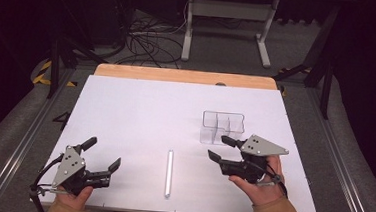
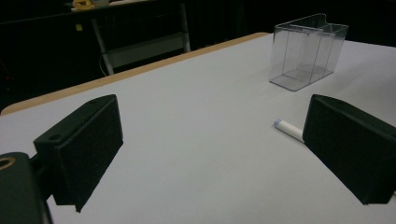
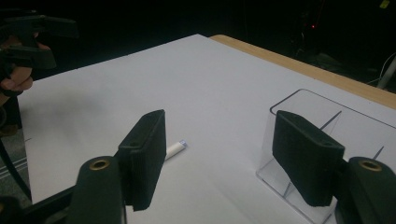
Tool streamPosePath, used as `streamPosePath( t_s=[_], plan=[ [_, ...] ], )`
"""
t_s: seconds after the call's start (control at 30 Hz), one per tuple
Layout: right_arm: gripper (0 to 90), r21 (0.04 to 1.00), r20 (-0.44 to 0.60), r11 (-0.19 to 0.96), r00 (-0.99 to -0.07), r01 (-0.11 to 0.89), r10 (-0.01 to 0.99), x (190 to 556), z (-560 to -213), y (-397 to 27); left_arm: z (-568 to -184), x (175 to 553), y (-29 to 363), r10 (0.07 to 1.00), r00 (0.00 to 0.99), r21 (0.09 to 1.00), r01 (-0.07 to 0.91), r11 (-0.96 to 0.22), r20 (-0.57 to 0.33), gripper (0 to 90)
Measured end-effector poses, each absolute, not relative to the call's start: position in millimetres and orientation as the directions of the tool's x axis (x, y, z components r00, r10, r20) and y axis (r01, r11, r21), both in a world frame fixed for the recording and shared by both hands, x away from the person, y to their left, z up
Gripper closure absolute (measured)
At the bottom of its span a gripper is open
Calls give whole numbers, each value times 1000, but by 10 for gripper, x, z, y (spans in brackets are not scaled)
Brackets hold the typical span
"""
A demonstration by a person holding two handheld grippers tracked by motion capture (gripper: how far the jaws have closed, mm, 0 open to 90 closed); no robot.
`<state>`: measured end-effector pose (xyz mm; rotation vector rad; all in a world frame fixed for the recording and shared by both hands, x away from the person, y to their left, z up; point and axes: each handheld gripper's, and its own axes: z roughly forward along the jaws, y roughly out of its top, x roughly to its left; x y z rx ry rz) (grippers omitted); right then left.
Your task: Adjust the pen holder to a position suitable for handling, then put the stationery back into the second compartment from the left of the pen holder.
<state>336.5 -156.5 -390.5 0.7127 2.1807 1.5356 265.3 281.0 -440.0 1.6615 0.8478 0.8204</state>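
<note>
Both tongs gape empty — right tongs [image 1: 221,148] beside the clear organizer [image 1: 223,127], left tongs [image 1: 102,153] flanking the white tube [image 1: 169,173] on the bench [image 1: 140,112], apparently ready for pickup.

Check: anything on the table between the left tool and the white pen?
Nothing. In the high view, bare white table runs from the left tool to the white pen; the clear organizer stands farther off, past the pen.

White stick [image 2: 288,129]: far part hidden behind right jaw in left gripper view; in right gripper view [image 3: 175,149] mostly hidden behind left jaw. Clear box [image 3: 327,135] partly covered by right jaw there, cut off at bottom edge.
</note>
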Motion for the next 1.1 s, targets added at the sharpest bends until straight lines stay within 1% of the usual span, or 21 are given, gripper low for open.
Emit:
streamPosePath(
  t_s=[0.17,0.2,0.33,0.4,0.47,0.63,0.73,0.8,1.1],
  plan=[
    [375,938,-16,288,-805,194,594,3355,-3878,-1518,-4400,2644,2811,853,511,971,129,-200,107,59],
    [398,934,-11,293,-805,203,593,3349,-3865,-1483,-4401,2643,2812,852,512,971,130,-201,108,59],
    [405,927,-16,311,-808,208,589,3347,-3838,-1414,-4406,2637,2815,853,510,970,133,-201,107,60],
    [434,916,40,296,-796,271,604,3342,-3831,-1364,-4405,2628,2821,855,507,970,132,-203,110,60],
    [434,898,94,290,-789,330,607,3347,-3823,-1306,-4407,2620,2830,855,508,970,132,-202,109,60],
    [440,851,161,291,-745,437,647,3376,-3796,-1153,-4417,2594,2858,859,500,970,137,-199,106,61],
    [440,818,220,273,-715,505,663,3401,-3770,-1077,-4422,2579,2872,861,498,971,138,-194,101,62],
    [440,806,240,265,-702,529,671,3413,-3754,-1032,-4425,2571,2879,861,498,971,139,-197,103,62],
    [438,777,262,246,-654,579,710,3423,-3704,-874,-4433,2525,2900,868,486,971,140,-193,103,62]
  ],
)
